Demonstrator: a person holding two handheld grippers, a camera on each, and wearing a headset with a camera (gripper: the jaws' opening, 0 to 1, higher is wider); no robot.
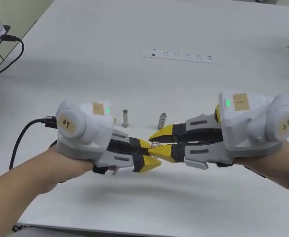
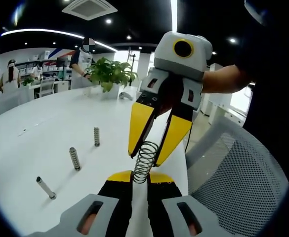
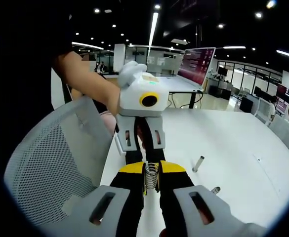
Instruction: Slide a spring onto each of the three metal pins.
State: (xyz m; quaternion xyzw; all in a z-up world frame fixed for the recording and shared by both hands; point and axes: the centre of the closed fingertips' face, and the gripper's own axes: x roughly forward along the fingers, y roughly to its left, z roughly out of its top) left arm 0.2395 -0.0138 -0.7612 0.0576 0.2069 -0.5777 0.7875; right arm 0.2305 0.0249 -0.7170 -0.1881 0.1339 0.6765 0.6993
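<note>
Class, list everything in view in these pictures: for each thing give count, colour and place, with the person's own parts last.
Table: one, white, under everything.
Bare pin: one, silver, upright on the table.
Pins with springs: two, silver, upright in line with it.
Loose spring: one, silver, between the two grippers.
Power strip: one, white, far across the table.
Plant: one, green, at the table's end.
Mesh chair: one, grey, beside the table.
Left gripper: one, white with yellow jaws, shut on the loose spring's end.
Right gripper: one, same colours, jaws either side of the loose spring; grip unclear.
Hands: two, one holding each gripper.
</note>
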